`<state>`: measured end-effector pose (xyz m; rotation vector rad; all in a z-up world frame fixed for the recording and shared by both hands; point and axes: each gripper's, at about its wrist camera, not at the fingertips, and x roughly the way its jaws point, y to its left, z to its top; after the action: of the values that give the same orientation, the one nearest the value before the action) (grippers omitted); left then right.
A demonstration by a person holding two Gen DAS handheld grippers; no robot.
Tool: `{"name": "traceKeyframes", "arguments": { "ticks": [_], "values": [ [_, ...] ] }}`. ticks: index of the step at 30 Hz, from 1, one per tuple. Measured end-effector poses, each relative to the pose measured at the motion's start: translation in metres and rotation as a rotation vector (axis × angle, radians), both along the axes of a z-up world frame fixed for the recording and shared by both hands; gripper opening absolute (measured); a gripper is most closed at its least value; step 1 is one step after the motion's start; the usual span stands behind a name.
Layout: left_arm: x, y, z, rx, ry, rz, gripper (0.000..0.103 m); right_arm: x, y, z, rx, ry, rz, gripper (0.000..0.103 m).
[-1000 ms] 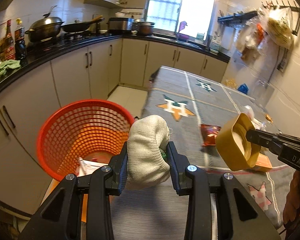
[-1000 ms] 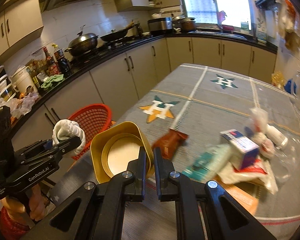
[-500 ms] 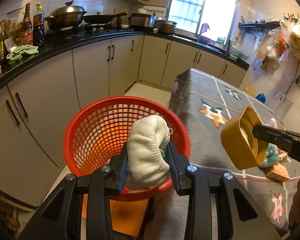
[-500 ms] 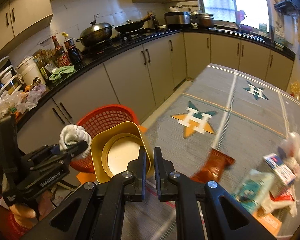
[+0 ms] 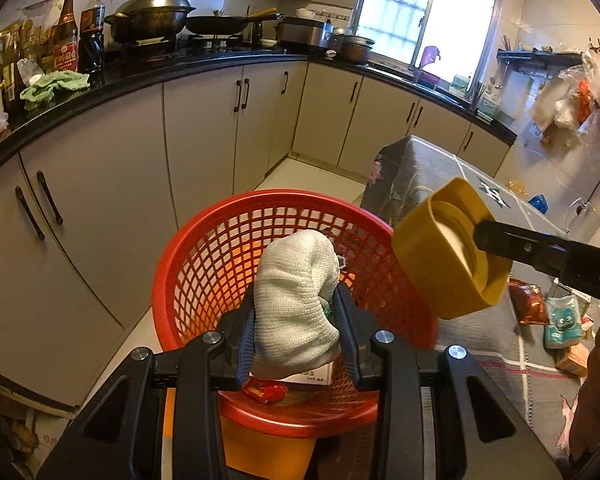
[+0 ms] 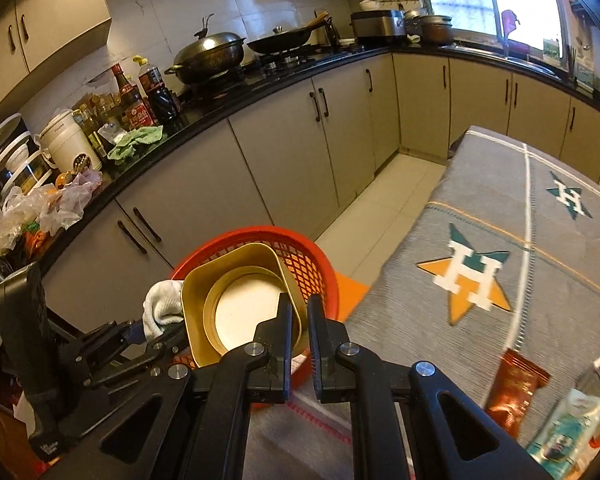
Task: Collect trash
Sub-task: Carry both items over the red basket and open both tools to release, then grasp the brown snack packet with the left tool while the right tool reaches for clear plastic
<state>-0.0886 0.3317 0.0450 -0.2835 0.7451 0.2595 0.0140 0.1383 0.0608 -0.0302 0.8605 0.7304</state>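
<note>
While both grippers hang over the red basket (image 5: pixel 204 264), each carries its own piece of trash. The left gripper (image 5: pixel 296 320) has its jaws clamped on a white knitted cloth bundle (image 5: pixel 294 300), which stands up between them with something green just showing at its right side — too little of it is visible to name. Directly ahead of and below those jaws lies the basket's open mouth, with a red wrapper (image 5: pixel 264 392) and a white box (image 5: pixel 308 376) at the bottom, close under the jaws. The right gripper (image 6: pixel 300 320) has its jaws nearly together, pinching the thin wall of a yellow squarish container (image 6: pixel 236 276) with a white inside; the container tips open-side toward the jaws and sits in front of the basket's rim. To the right of the jaws, the cloth-covered desk (image 6: pixel 500 200) holds a brown snack packet (image 6: pixel 516 388) and a teal carton (image 6: pixel 568 428) — both well apart from the basket.
</note>
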Motion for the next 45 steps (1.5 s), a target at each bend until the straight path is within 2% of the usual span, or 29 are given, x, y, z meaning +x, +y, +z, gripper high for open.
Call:
{"name": "traceKeyframes", "arguments": {
  "ticks": [4,10,16,19,22,25,30,35,41,45],
  "values": [
    [0.002,0.009,-0.007,-0.016,0.007,0.003,0.035,0.006,0.013,-0.008,-0.007,0.019,0.007,0.009],
    [0.007,0.014,-0.013,-0.029,0.007,-0.02,0.037,0.015,0.023,-0.02,-0.02,0.057,0.014,0.016],
    [0.016,0.02,-0.014,-0.052,0.003,-0.034,0.044,0.018,0.021,-0.016,-0.001,0.051,-0.001,0.016],
    [0.025,0.019,-0.012,-0.065,0.006,-0.053,0.052,0.017,0.009,-0.01,0.011,0.044,-0.024,0.016],
    [0.037,0.01,-0.006,-0.069,0.002,-0.09,0.053,0.011,-0.017,-0.003,0.019,0.056,-0.063,0.016],
    [0.047,-0.007,0.005,-0.074,-0.023,-0.158,0.053,-0.005,-0.056,0.009,0.003,0.012,-0.129,0.016],
    [0.053,-0.042,0.025,-0.067,-0.082,-0.259,0.059,-0.031,-0.124,0.011,0.002,0.009,-0.266,0.026],
    [0.036,-0.076,0.033,-0.049,-0.098,-0.315,0.06,-0.058,-0.175,0.004,0.003,0.041,-0.361,0.026],
    [0.004,-0.107,0.037,-0.058,-0.104,-0.339,0.064,-0.092,-0.219,0.0,0.004,0.055,-0.419,0.026],
    [-0.007,-0.132,0.04,-0.073,-0.095,-0.344,0.067,-0.114,-0.253,0.001,0.029,0.048,-0.45,0.033]
  ]
}}
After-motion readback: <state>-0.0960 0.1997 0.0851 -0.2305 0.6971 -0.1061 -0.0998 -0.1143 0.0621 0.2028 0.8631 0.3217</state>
